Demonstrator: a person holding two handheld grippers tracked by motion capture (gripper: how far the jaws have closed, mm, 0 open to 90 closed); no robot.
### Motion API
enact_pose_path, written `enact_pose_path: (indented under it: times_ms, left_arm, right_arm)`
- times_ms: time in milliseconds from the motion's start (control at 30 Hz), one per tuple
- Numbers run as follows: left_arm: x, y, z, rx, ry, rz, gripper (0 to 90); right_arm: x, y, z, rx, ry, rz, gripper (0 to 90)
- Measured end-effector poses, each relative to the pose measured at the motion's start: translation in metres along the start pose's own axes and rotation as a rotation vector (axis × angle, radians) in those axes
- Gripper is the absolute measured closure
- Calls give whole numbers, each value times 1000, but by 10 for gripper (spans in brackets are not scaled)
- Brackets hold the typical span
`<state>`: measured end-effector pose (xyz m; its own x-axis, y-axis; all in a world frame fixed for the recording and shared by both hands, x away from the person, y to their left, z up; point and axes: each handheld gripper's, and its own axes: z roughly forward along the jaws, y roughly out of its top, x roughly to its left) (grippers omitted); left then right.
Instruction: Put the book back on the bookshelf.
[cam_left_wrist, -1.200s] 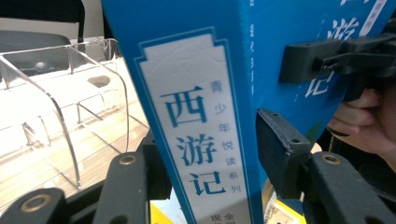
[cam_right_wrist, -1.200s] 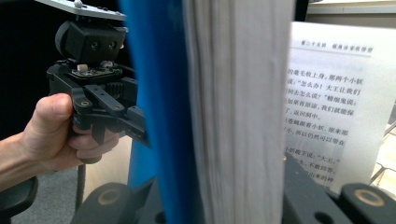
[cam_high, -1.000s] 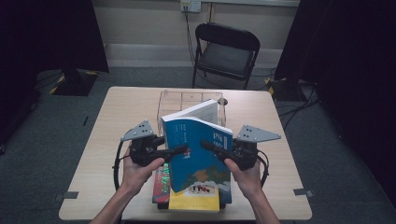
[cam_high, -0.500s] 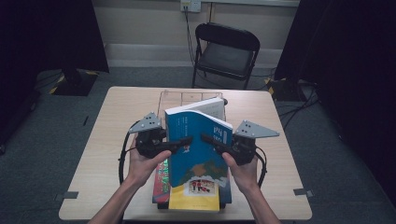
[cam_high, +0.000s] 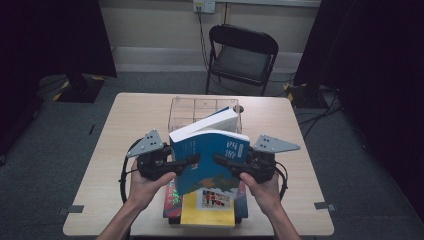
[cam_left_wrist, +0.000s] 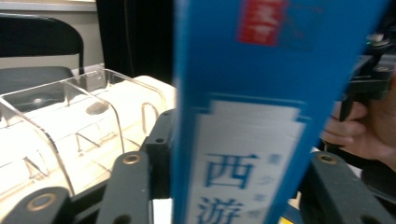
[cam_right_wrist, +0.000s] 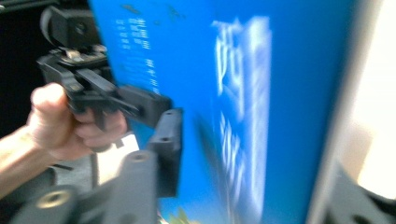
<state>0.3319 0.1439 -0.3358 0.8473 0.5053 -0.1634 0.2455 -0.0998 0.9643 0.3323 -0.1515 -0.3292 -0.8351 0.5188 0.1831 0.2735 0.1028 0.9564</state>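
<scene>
Above the middle of the surface (cam_high: 125, 125), a thick blue book (cam_high: 210, 160) is being held up off it, tilted, with its white page block facing up and away toward the far side. The left tongs (cam_high: 192, 161) are pressing in from the left, their two black jaws clamping the book's spine edge; in the left gripper view the spine with its white label is standing right between those jaws. The right tongs (cam_high: 220, 161) are reaching in from the right against the cover. Their jaws have just been opening, and in the right gripper view the blue cover is lying between them, one jaw to its left and the other just at its right edge, with the picture too blurred to show the pads pressing.

Beneath the lifted book, a stack of books (cam_high: 207, 205) is lying at the near edge of the surface, a yellow cover on top. Just beyond the blue book, a clear plastic divider rack (cam_high: 200, 107) is standing toward the far side. Past the surface, a black folding chair (cam_high: 240, 55) is facing in.
</scene>
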Motion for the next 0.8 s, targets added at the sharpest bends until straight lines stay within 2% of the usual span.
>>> enact_pose_path:
  times_ms: [67, 133, 300, 367, 433, 500, 633, 800]
  left_arm:
    - [-1, -1, 1, 5, -7, -1, 545]
    - [-3, -2, 0, 10, -4, 8, 555]
    - [-6, -3, -3, 11, -13, 24, 565]
    - [-7, -4, -3, 9, -13, 26, 566]
    - [-8, -3, -3, 11, -12, 28, 568]
    - [-8, -3, -3, 16, -9, 29, 570]
    - [-11, -3, -5, 30, 7, 39, 575]
    - [-12, -3, -9, 37, 23, 47, 579]
  right_arm:
    - [-4, -4, -8, -10, -14, 20, 471]
    - [-7, -8, -13, 0, -47, 8, 439]
    - [-15, -17, -17, -4, -97, 26, 366]
    - [-19, -18, -15, -2, -86, 30, 357]
    - [-22, -19, -11, 5, -97, 14, 356]
    - [-25, -20, -7, 12, -71, 14, 350]
    - [-28, -22, 1, 26, -62, 19, 339]
    - [-26, -16, 5, 53, -69, -7, 362]
